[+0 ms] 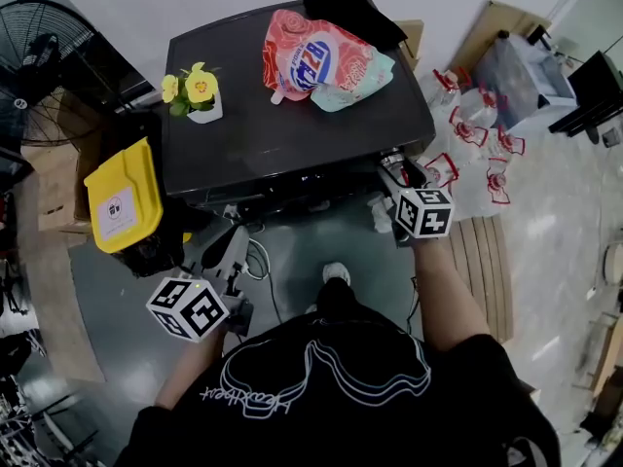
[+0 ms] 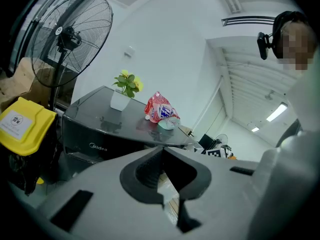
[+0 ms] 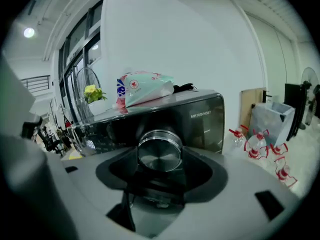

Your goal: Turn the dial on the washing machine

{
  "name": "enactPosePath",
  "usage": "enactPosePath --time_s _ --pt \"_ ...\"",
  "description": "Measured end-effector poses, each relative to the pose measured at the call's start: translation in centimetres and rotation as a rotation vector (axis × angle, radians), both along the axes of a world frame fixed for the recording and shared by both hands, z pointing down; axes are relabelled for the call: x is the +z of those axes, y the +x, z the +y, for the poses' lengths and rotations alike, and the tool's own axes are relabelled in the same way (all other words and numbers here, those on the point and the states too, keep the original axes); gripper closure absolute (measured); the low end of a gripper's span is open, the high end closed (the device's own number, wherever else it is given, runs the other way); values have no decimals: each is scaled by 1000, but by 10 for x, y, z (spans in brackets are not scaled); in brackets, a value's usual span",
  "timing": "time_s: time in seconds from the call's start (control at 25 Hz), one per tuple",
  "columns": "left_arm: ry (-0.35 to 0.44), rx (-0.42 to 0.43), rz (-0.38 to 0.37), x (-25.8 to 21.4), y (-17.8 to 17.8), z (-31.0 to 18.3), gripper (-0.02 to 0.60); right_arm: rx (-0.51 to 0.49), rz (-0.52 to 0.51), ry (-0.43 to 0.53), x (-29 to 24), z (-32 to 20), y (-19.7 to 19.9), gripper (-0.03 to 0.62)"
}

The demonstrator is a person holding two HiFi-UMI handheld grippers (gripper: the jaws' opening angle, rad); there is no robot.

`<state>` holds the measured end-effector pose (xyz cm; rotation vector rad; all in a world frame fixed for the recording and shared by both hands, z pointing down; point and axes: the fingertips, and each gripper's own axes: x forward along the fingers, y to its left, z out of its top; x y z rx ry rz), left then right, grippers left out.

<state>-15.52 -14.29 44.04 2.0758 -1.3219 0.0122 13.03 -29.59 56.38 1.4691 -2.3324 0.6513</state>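
Centrally, the silver dial (image 3: 159, 150) sits gripped between the right gripper's (image 1: 397, 173) jaws, at 4 o'clock on the washing machine (image 1: 292, 115). The left gripper (image 2: 162, 156), at 7 o'clock, is closed and empty, apart from the machine.

- Floor (image 1: 302, 241) in front of washing machine (image 1: 292, 125): open, only a cable (image 1: 261, 261) lying there; left gripper (image 1: 232, 248) hangs free here, jaws together, nothing between.
- Dial (image 3: 160, 150) at right end of front panel: taken up by right gripper (image 1: 393, 170), jaws clamped on either side.
- Right of that corner: spray bottles (image 1: 472, 134) crowd the floor, near the machine; tight.
- Left front corner: yellow bin (image 1: 122, 197) just beside it, fan (image 1: 44, 52) behind; blocked.
- Machine top: detergent bag (image 1: 321, 61) and flower pot (image 1: 200, 93) toward the back; front strip bare.
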Motion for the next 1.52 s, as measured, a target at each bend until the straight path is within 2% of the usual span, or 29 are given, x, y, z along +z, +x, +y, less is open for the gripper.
enactPosePath --time_s 0.16,0.36,0.64,0.72,0.84,1.04,1.2,1.32,1.52 --pt "7 -9 5 -4 0 2 577 27 -120 -48 1 0 2 312" --pt "31 -29 14 -11 -7 1 577 88 -363 -141 3 2 3 312" --pt "44 -39 12 -17 -11 0 577 96 -449 -185 3 3 2 309" --pt "50 -36 13 -19 -10 -1 577 100 -421 -179 3 2 4 306" --pt "58 -22 15 -24 -7 -1 577 96 -291 -144 0 6 13 280" --pt "90 13 -5 -32 0 -1 577 -15 -130 -66 -38 31 12 275" --pt "117 66 9 -44 15 4 577 -152 -126 40 -99 71 -22 342" --pt "154 125 9 -56 27 12 577 -217 -105 136 -140 99 -43 406" --pt "218 222 11 -83 44 36 577 -268 -119 241 -189 149 -61 566"
